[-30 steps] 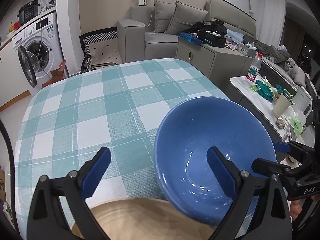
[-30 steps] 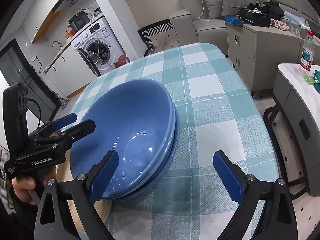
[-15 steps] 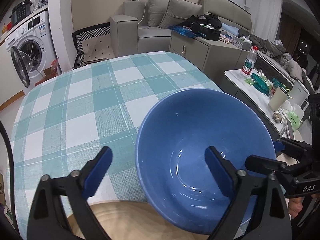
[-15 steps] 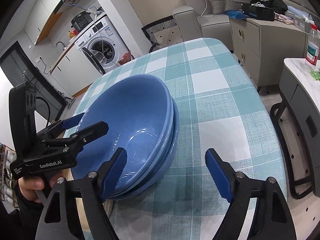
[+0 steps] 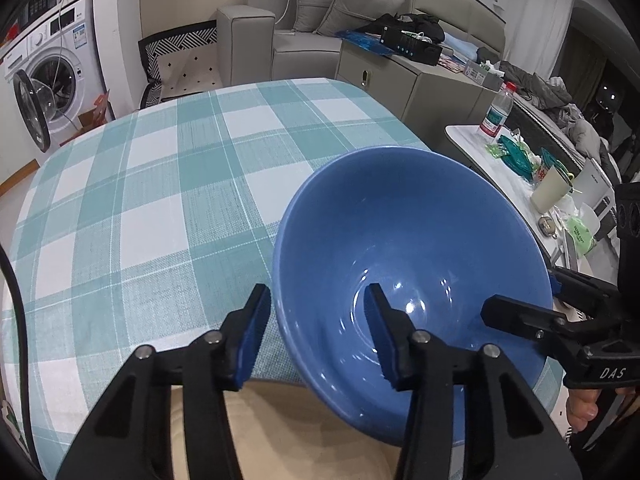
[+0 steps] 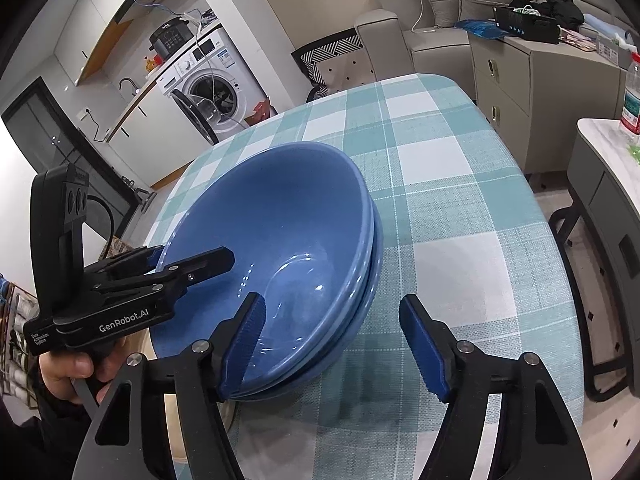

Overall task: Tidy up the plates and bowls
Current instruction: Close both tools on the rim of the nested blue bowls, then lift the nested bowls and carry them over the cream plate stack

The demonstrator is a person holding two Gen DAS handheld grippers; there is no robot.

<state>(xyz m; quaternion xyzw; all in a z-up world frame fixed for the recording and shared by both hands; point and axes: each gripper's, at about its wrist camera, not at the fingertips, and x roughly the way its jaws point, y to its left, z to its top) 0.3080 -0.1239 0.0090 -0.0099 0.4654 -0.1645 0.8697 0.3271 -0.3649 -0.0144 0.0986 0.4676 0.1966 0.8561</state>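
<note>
The blue bowls are already nested into one stack, at least two by the rims seen in the right wrist view. The stack leans toward 2 o'clock, its near side resting on a beige plate and its far side on the checked surface.

The left gripper has just been closing: its jaws straddle the bowl rim at 7 o'clock, one inside and one outside, but I cannot tell if the pads already press. The right gripper has also just been closing, one jaw inside the rim at 6 o'clock, the other clearly apart from the wall.

I judge the bowls done; the stack is not yet lifted or placed properly.
</note>
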